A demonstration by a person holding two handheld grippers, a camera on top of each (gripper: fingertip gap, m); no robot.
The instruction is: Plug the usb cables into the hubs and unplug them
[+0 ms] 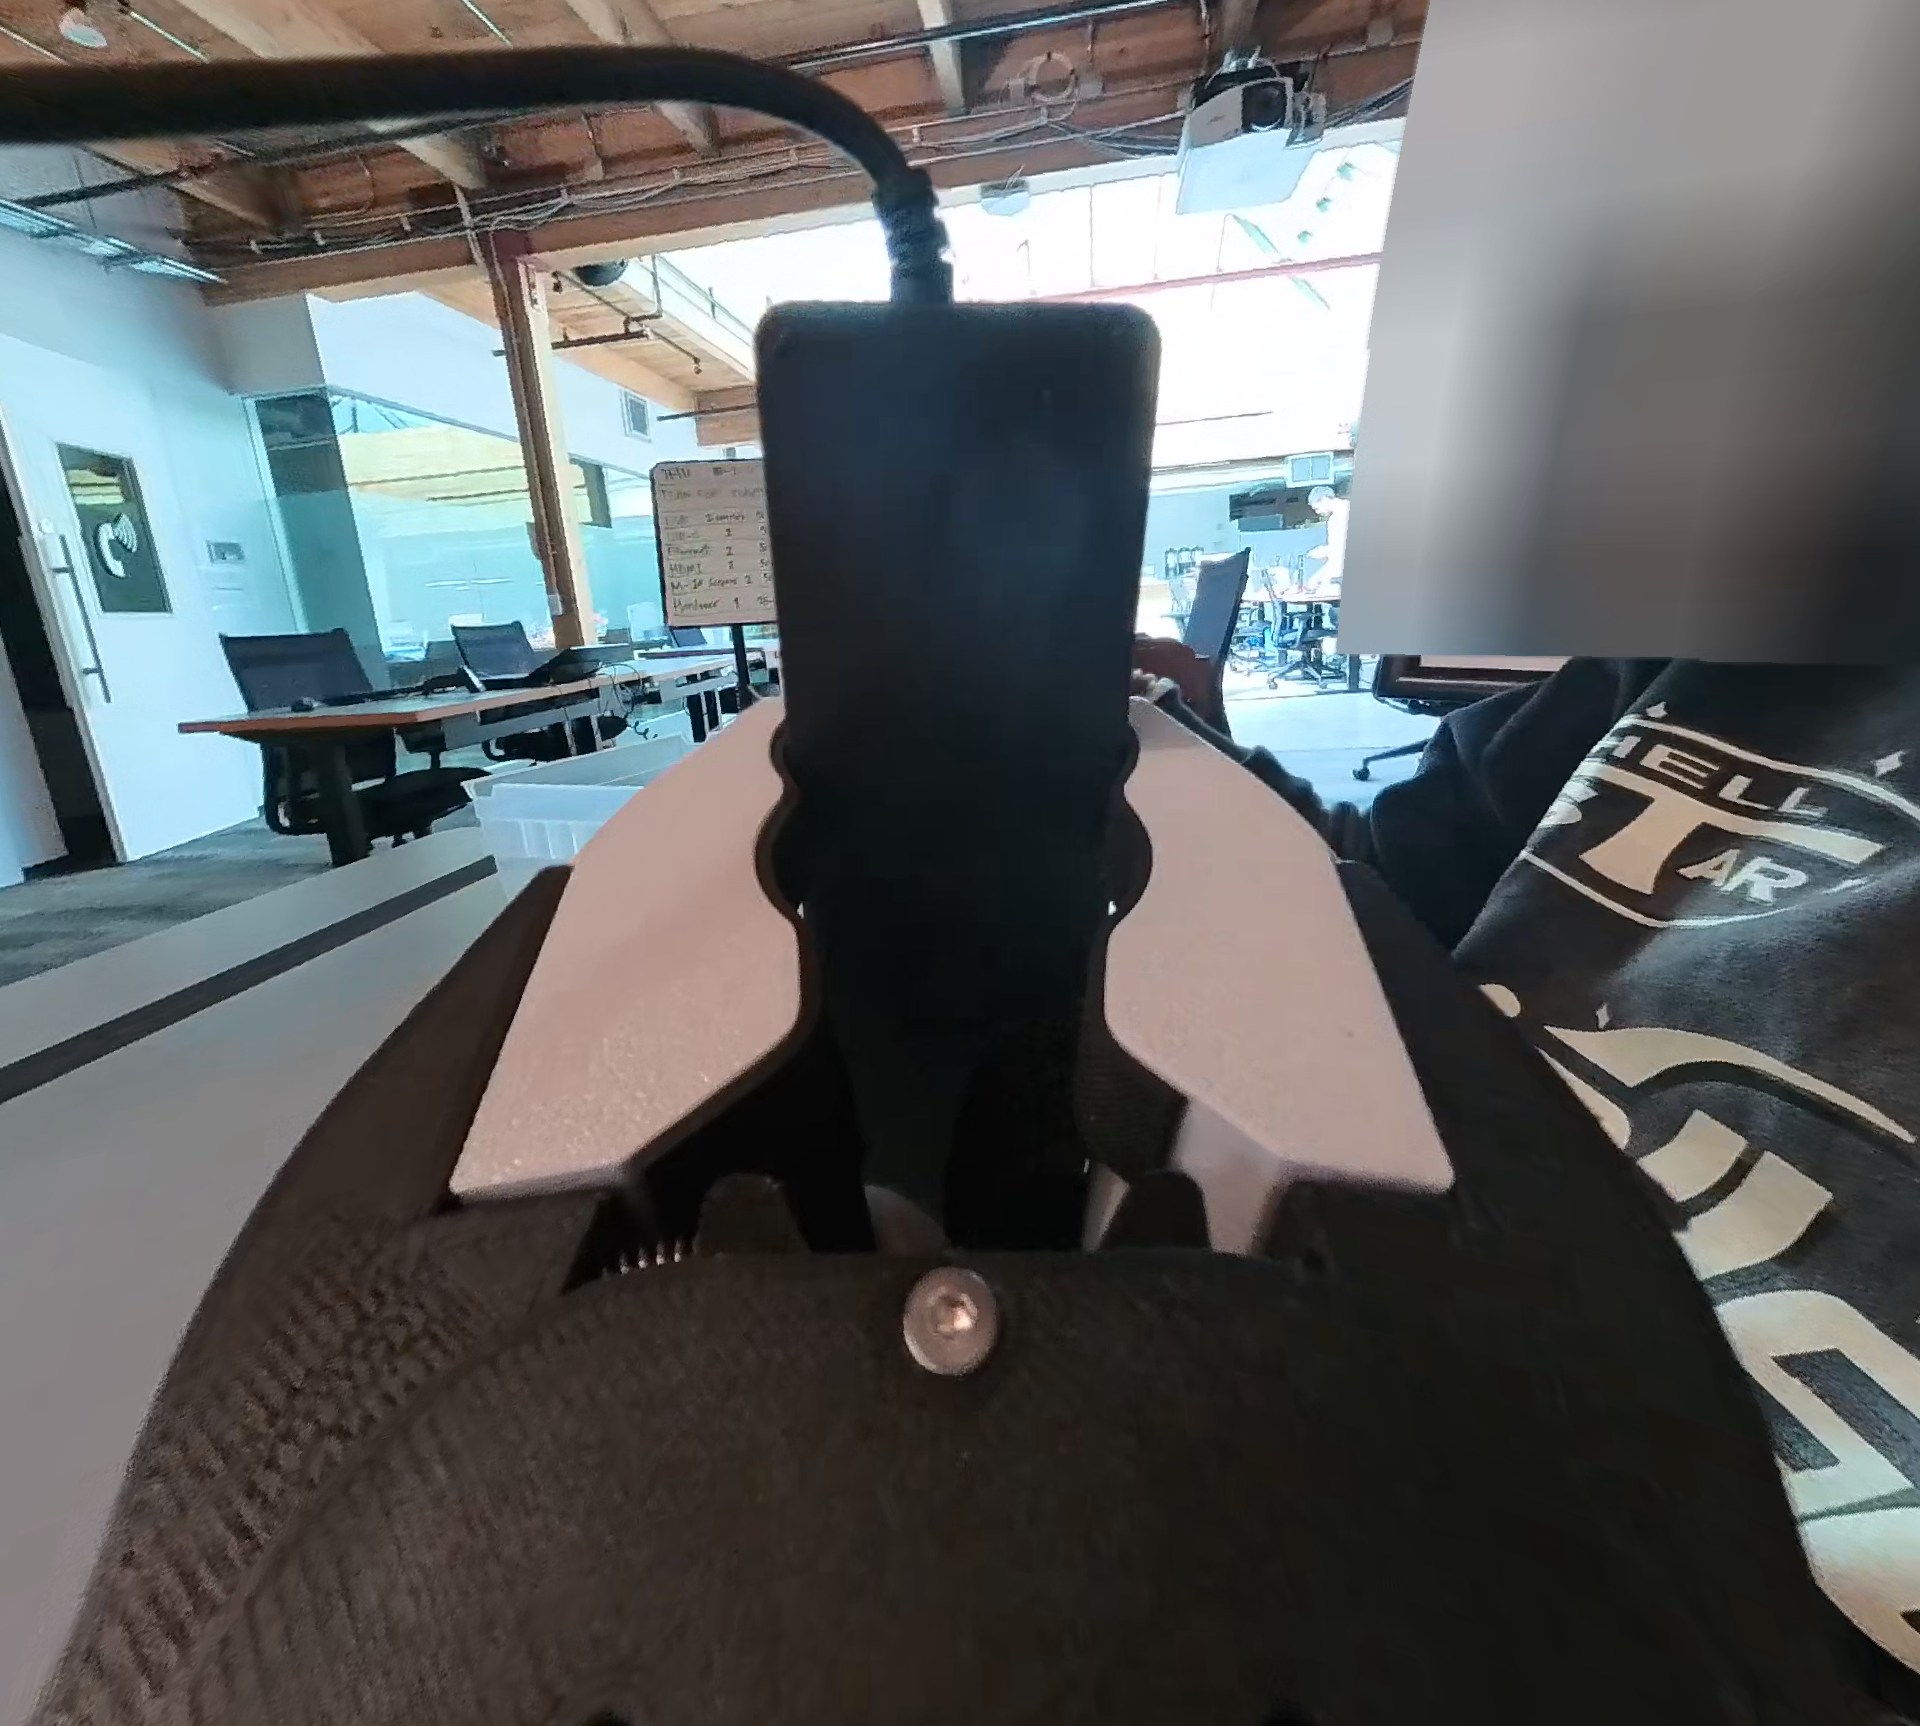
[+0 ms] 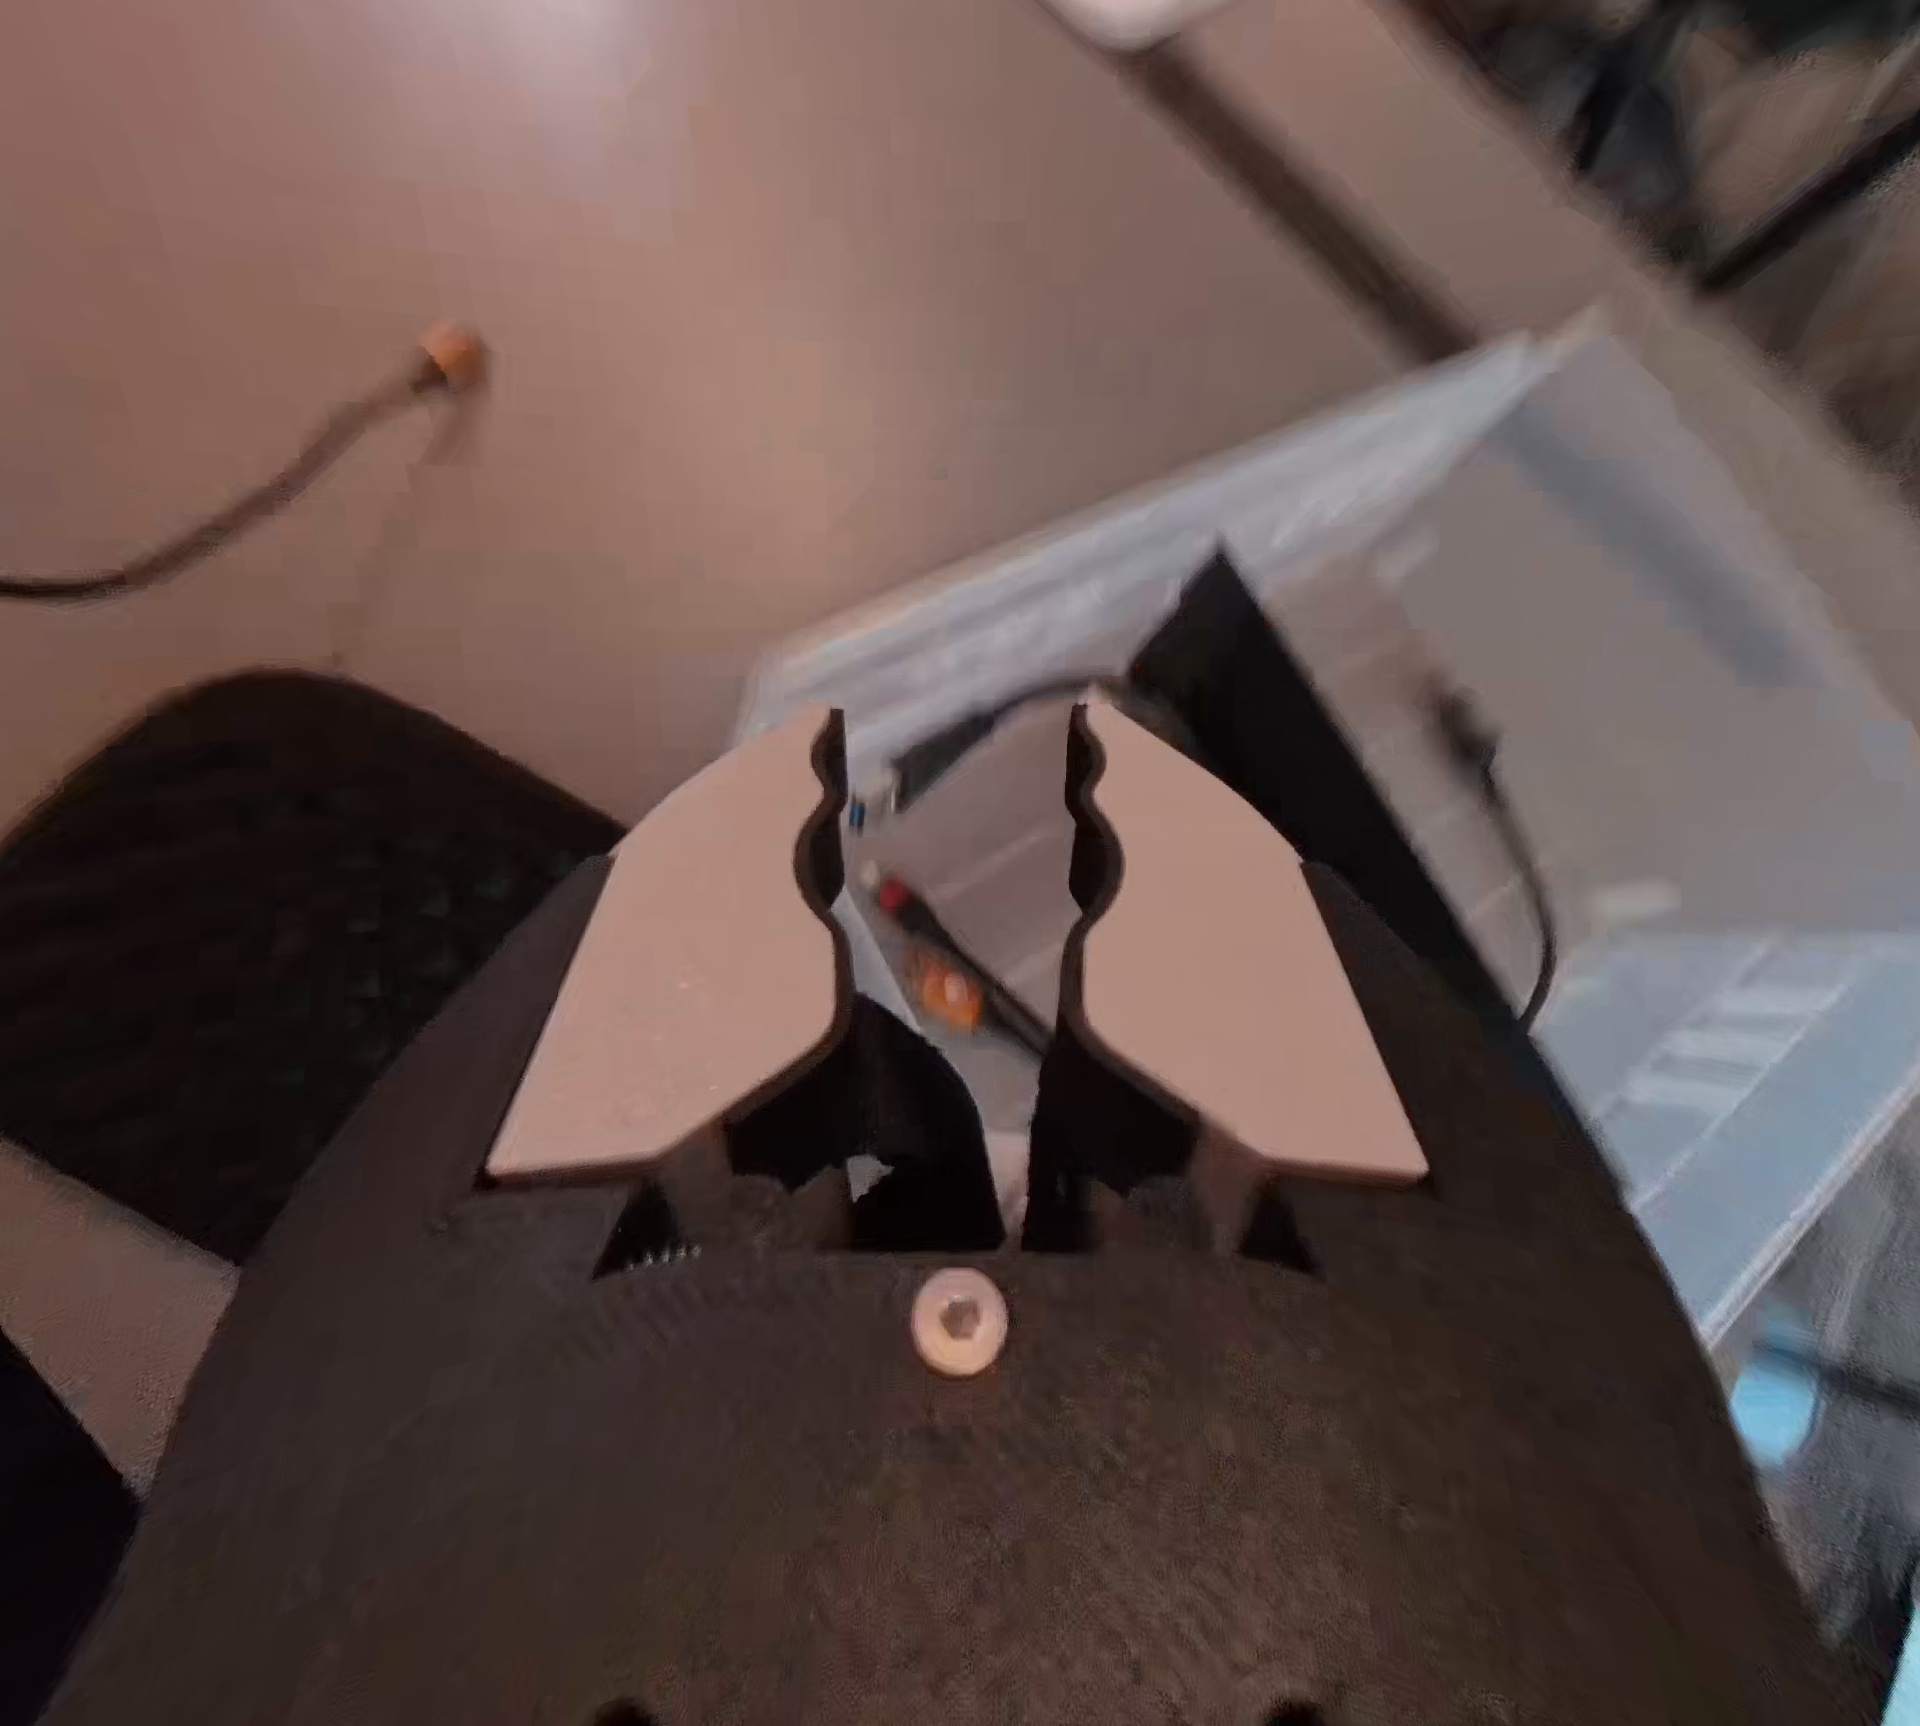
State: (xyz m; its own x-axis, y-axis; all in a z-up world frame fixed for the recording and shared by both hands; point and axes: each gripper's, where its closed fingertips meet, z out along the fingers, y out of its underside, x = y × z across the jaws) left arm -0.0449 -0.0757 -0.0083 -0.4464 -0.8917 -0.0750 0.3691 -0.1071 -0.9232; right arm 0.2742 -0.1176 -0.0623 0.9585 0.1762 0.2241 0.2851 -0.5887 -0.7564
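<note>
Up close, our left gripper (image 1: 956, 741) is pinching a black USB hub (image 1: 956, 554) between its fingers (image 1: 665, 980), holding it upright and raised well above the grey bench (image 1: 208, 1001). The hub's own black cable (image 1: 436, 92) is coming out of its top end and arcing off to the left. Just to the right, a person in a dark printed sweatshirt (image 1: 1704, 1001) is sitting close by. Farther back we're looking at an open office with desks, black chairs (image 1: 312, 689) and a whiteboard (image 1: 707, 544) under a wooden beam ceiling.

On the other side, our right gripper (image 2: 956, 731) is holding nothing, its fingers (image 2: 686, 949) spread a little with a clear gap between them. It's hovering over the near end of a clear plastic bin (image 2: 1558, 533) sitting on the bench. The view is blurry, but inside we're making out black cables (image 2: 1496, 803) and a few small red and orange connector bits (image 2: 945, 990). Off to the left, a loose grey cable (image 2: 260, 492) with a tan tip is lying on the bench, well apart from the bin.
</note>
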